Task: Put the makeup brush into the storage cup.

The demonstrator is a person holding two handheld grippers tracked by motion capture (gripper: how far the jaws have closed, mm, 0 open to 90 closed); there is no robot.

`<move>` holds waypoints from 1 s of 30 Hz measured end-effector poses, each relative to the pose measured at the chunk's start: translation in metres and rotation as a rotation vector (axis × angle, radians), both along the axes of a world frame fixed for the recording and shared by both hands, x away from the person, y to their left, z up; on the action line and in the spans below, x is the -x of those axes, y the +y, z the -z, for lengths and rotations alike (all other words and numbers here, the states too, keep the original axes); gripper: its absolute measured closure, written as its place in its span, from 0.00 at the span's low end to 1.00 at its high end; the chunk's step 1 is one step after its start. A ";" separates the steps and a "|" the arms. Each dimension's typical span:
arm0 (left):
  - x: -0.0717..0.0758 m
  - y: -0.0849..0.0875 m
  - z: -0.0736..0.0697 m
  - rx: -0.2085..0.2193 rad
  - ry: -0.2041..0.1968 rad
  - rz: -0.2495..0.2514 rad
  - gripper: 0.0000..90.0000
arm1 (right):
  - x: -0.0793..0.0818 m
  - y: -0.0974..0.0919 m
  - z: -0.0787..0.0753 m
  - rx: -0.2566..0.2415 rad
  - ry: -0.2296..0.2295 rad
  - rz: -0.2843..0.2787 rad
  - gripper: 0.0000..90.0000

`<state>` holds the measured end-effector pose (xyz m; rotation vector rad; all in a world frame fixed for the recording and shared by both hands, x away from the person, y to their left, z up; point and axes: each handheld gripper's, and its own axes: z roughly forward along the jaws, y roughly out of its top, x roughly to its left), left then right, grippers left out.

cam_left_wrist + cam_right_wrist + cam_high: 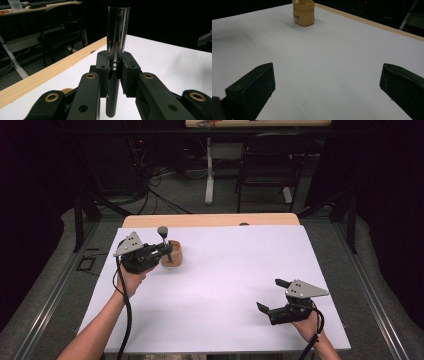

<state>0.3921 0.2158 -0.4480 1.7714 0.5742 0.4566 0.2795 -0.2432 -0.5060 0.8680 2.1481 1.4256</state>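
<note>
High view: left gripper [162, 251] clenched on brush [165, 242] over tan cup [173, 254] near far-left edge; right gripper [273, 295] released, open sheet around.

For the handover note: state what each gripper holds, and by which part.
Left gripper clamps the upright brush where chrome ferrule meets black handle. Right gripper holds nothing, jaws open.

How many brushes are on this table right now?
1: a makeup brush with a shiny metal and black handle, held upright in the left tongs beside the small tan pot.
</note>
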 end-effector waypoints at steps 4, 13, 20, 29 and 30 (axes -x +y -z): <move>-0.003 0.000 -0.002 0.002 -0.004 -0.006 0.87 | 0.000 0.000 0.000 -0.003 -0.001 -0.001 0.00; -0.014 -0.003 -0.010 -0.006 -0.016 -0.017 0.87 | 0.000 0.000 0.000 -0.001 -0.001 -0.001 0.00; -0.023 -0.004 -0.017 0.016 -0.017 -0.025 0.87 | 0.000 0.000 0.000 0.001 -0.003 -0.003 0.00; -0.035 -0.001 -0.025 0.012 -0.028 -0.052 0.87 | 0.000 0.000 -0.001 0.004 -0.005 -0.004 0.00; -0.036 -0.001 -0.025 0.011 -0.028 -0.053 0.87 | 0.001 0.000 -0.001 0.004 -0.005 -0.003 0.00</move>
